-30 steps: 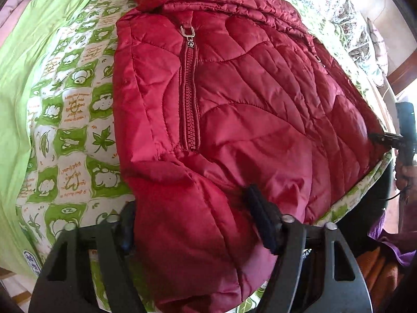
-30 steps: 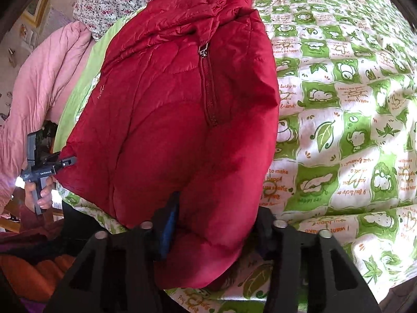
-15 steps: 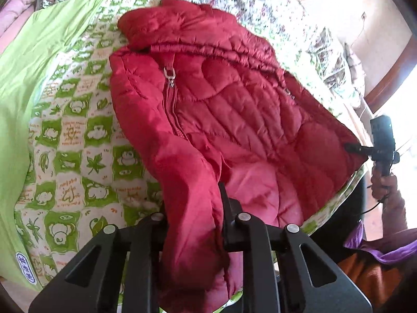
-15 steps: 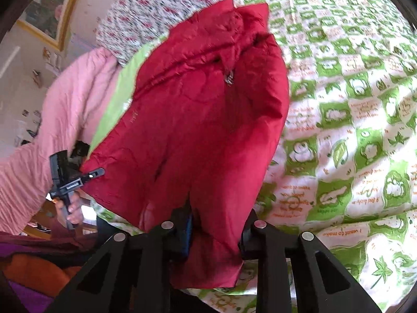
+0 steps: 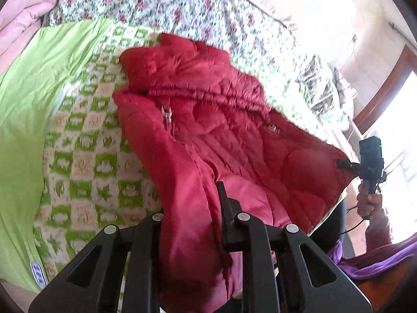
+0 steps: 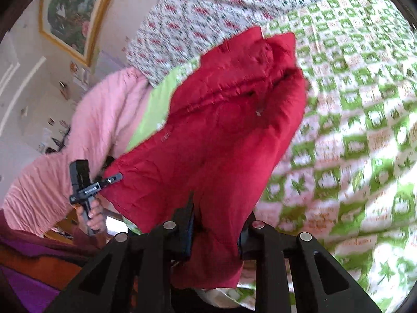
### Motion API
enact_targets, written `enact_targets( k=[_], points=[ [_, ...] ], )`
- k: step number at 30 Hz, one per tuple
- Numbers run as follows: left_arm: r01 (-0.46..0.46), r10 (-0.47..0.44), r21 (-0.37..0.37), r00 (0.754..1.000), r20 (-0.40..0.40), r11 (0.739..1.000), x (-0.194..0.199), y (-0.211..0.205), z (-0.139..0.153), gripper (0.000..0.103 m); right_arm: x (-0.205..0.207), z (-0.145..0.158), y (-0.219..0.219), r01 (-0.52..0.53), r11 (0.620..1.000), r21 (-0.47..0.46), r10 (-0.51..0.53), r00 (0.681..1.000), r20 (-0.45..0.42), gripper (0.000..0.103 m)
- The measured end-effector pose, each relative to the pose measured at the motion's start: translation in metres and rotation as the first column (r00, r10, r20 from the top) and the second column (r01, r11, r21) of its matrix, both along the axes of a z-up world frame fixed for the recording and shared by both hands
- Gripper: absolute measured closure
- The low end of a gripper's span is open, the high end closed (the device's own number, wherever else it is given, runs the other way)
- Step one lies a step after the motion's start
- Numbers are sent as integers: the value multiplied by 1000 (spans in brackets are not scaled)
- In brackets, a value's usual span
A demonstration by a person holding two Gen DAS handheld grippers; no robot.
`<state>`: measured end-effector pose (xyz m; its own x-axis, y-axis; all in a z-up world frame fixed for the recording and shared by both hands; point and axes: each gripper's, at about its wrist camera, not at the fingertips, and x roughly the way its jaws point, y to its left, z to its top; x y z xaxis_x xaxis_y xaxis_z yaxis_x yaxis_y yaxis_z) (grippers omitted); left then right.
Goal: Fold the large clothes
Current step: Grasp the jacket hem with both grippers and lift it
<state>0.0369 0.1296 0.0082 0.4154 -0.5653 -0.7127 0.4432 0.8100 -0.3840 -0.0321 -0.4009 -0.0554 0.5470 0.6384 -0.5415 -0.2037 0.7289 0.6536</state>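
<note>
A red quilted jacket lies zipped, front up, on a bed, its hood at the far end. My left gripper is shut on one bottom corner of the jacket and holds it lifted off the bed. My right gripper is shut on the other bottom corner, also lifted. Each gripper shows in the other's view: the right one at the jacket's right corner, the left one at its left corner. The hem hangs between them.
The bed has a green-and-white patterned sheet, a plain lime-green sheet, a floral cover at the head and a pink quilt at one side. A framed picture hangs on the wall.
Both grippers have closed on the jacket's bottom corners and pulled back and up. The hem has lifted off the bed, and the jacket looks farther away in both views.
</note>
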Motion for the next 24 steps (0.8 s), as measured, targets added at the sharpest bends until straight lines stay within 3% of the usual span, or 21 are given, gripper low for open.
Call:
enact_targets(
  k=[7,12,24],
  points=[
    [-32,39,-86,996,86,996,39,-5,37,86,36,33,-14,58,994,93,-69,991,119,82],
    [-65,78,-109,990,117,992,80,-15,56,85,78,55,-20,106,987,120,-127,976,179,82],
    [-190,202,-149,977,73,970,189,-33,58,85,197,74,-42,272,946,176,-300,941,158,82]
  ],
)
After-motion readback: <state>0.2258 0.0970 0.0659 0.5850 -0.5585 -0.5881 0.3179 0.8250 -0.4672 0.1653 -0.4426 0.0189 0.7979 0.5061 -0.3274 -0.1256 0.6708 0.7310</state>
